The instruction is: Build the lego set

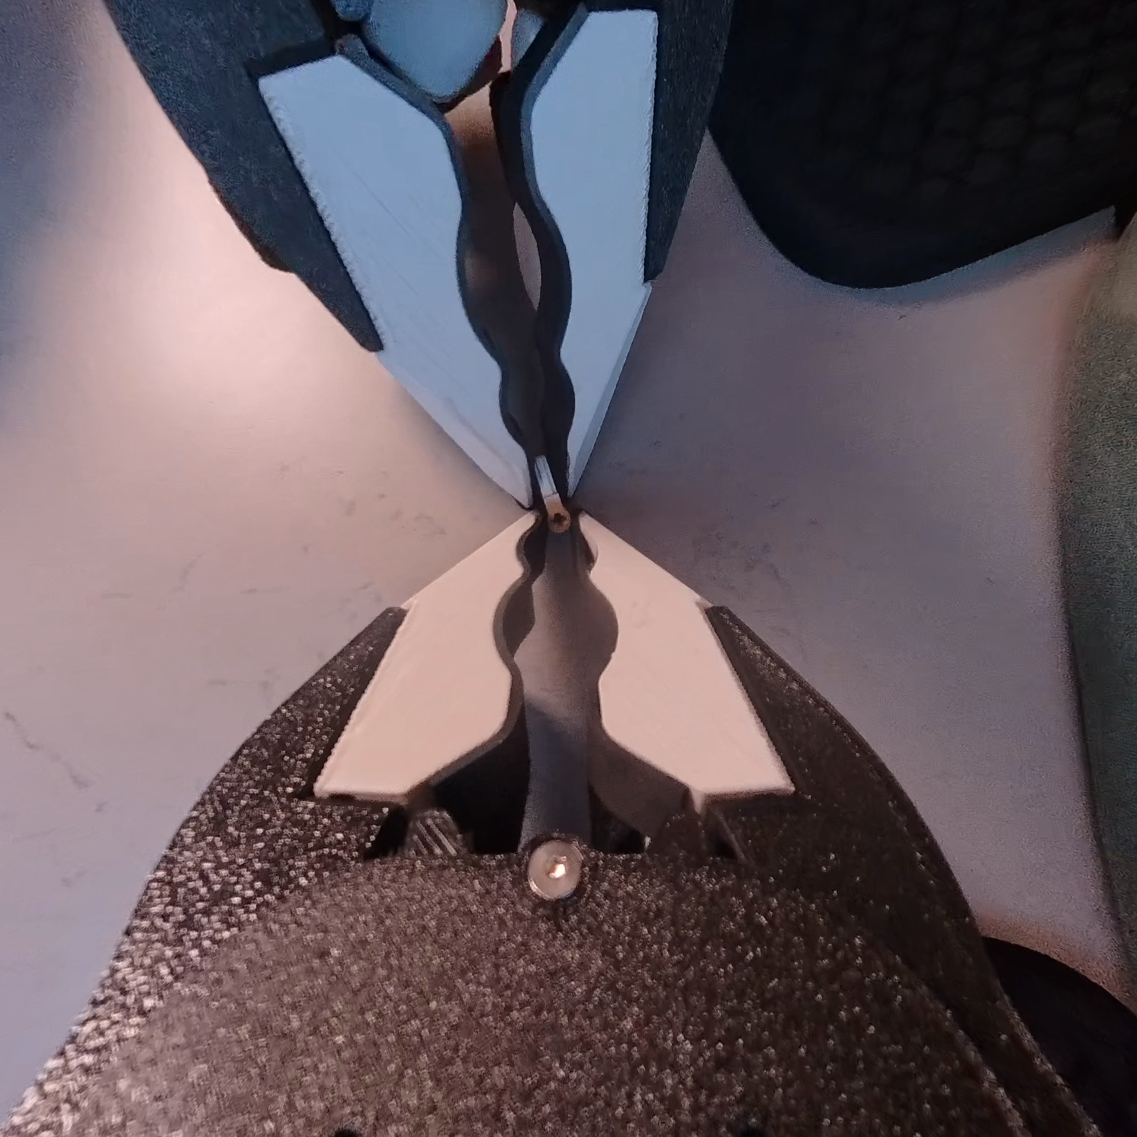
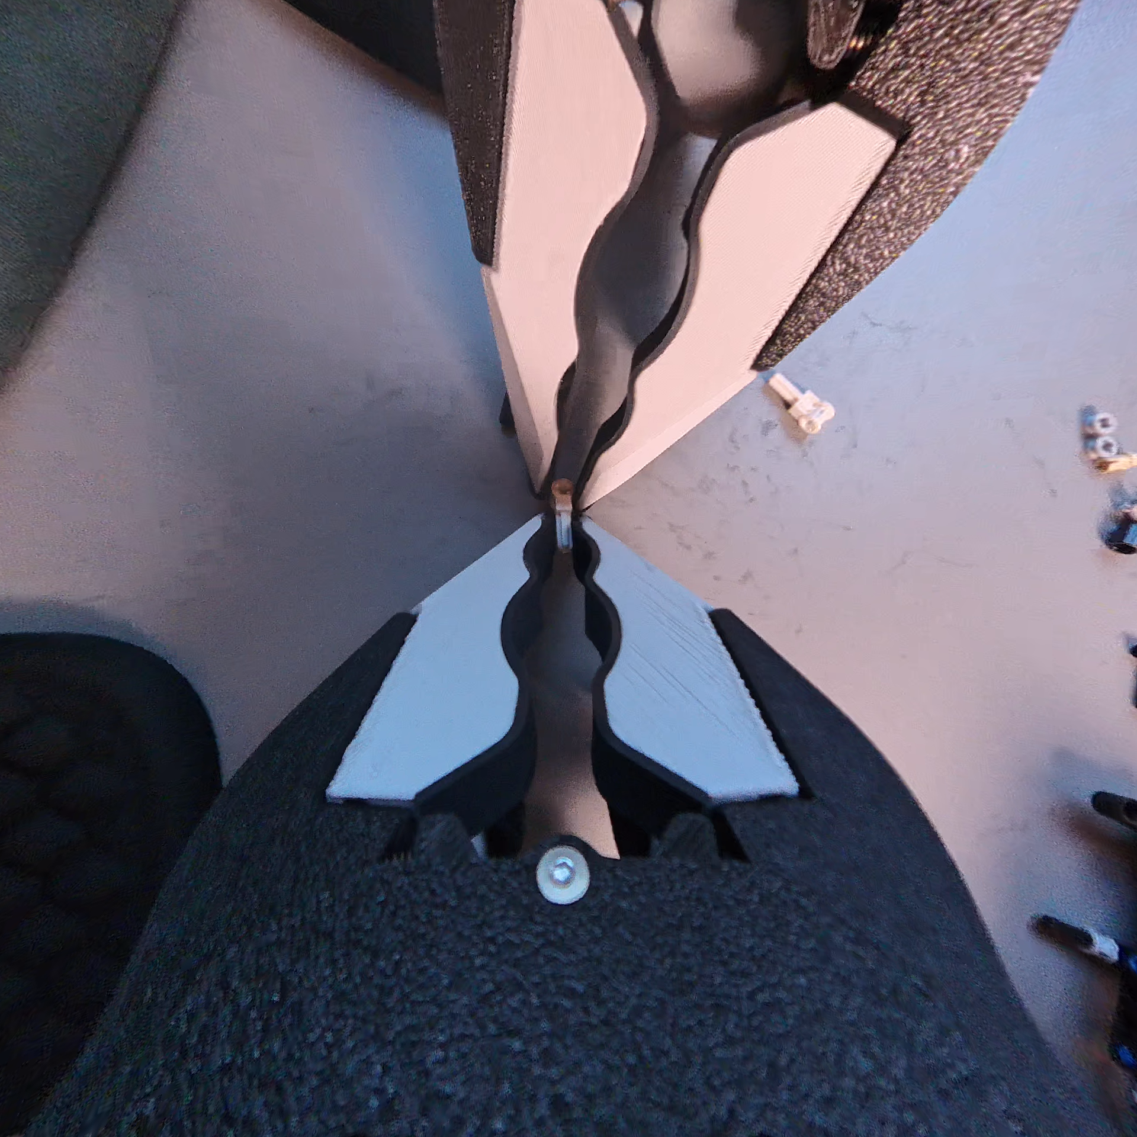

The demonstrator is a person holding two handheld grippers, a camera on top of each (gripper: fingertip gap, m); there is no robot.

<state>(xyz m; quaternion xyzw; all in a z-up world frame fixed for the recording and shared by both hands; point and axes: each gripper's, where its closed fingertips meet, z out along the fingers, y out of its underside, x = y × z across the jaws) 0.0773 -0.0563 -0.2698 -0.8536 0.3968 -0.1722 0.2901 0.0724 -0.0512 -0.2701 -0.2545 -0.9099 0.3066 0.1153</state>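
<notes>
- Lego pieces meet where our two grippers come tip to tip above the surface: a small tan peg and a small light grey piece touch end to end.
- We grasp the tan peg in our left gripper, its fingers clenched on it; in the left wrist view the peg shows end-on at the tips.
- We grasp the light grey piece in our right gripper, its fingers clenched on it.
- In the right wrist view the left gripper comes in from the top, pointing down at ours.
- Loose lego parts lie on the surface well to the right: a white piece, a grey pair, and dark ones near the edge, too blurred for us to tell more.
- A dark seat cushion lies beyond the surface's edge.
</notes>
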